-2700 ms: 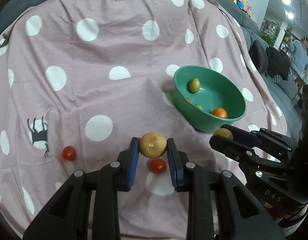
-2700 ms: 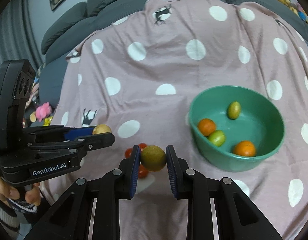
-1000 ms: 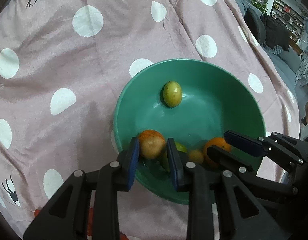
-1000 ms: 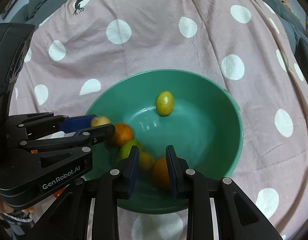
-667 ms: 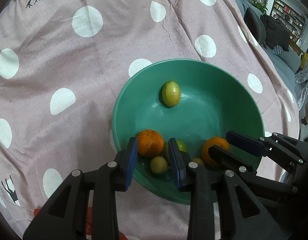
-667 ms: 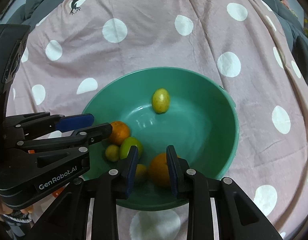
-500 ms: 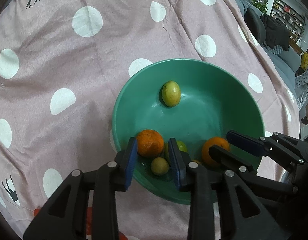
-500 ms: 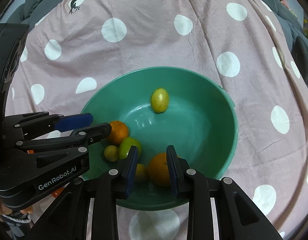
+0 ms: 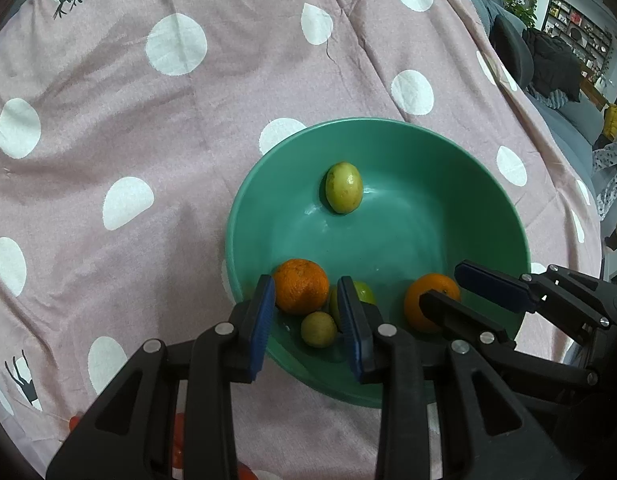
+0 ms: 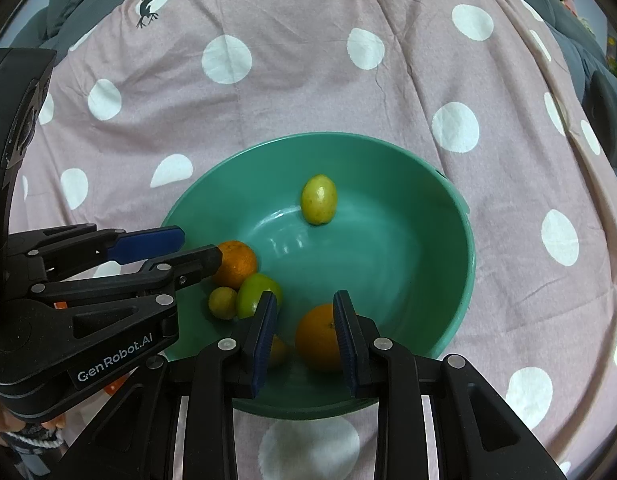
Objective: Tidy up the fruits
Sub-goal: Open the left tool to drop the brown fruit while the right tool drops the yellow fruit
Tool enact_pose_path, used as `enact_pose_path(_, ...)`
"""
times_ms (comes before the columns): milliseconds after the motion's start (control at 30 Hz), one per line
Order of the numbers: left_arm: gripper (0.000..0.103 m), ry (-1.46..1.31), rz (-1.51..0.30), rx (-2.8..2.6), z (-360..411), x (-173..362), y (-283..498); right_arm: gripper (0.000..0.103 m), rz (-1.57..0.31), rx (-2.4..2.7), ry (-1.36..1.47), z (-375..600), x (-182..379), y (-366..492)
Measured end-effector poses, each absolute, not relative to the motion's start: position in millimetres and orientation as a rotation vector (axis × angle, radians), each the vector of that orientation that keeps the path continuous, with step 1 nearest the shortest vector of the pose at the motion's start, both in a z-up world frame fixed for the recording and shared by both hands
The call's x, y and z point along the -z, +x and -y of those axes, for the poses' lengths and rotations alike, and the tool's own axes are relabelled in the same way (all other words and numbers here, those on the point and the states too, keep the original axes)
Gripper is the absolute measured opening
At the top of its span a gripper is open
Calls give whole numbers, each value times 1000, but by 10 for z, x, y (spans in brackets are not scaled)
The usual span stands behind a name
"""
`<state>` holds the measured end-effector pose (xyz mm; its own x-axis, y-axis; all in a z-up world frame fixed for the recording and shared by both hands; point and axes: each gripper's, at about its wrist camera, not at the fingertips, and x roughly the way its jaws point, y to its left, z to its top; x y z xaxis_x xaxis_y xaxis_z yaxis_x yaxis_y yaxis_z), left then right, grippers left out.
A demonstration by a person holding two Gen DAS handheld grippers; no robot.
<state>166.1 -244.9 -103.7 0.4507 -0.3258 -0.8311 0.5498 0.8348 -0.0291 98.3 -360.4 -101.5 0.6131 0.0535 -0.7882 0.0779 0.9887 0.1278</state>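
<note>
The green bowl (image 9: pixel 388 124) (image 10: pixel 308 136) sits on the pink dotted cloth. In it lie a yellow-green fruit (image 9: pixel 343 193) at the far side, two oranges (image 9: pixel 300 286) (image 10: pixel 318 338), a green fruit (image 10: pixel 256 294) and a small yellowish fruit (image 9: pixel 318 329). Another small fruit (image 10: pixel 277 350) is half hidden behind a right finger. My left gripper (image 9: pixel 306 284) hovers over the bowl's near left rim, jaws narrowly apart and empty. My right gripper (image 10: pixel 305 296) hovers over the near rim, open by a fruit's width with nothing gripped.
Red tomatoes (image 9: pixel 180 440) lie on the cloth below the left gripper, mostly hidden by it. The cloth (image 9: pixel 148 120) spreads wrinkled to the left and far side. Dark sofa cushions (image 10: pixel 604 92) border the right edge.
The left jaws let go of the tan fruit, which dropped into the bowl and settled beside the left orange. Both grippers have stayed in place over the bowl.
</note>
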Motion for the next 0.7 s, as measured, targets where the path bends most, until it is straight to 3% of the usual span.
enact_pose_path(300, 35, 265, -940, 537, 2421, 967, 1604, 29, -913, 10, 163, 3584, 1012, 953)
enact_pose_path(467, 52, 282, -907, 520, 2429, 901, 1543, 34, -913, 2, 158, 3552, 994, 948)
enact_pose_path(700, 53, 245, -900, 494, 2257, 804, 1517, 34, -905, -1, 150, 3504, 943, 887)
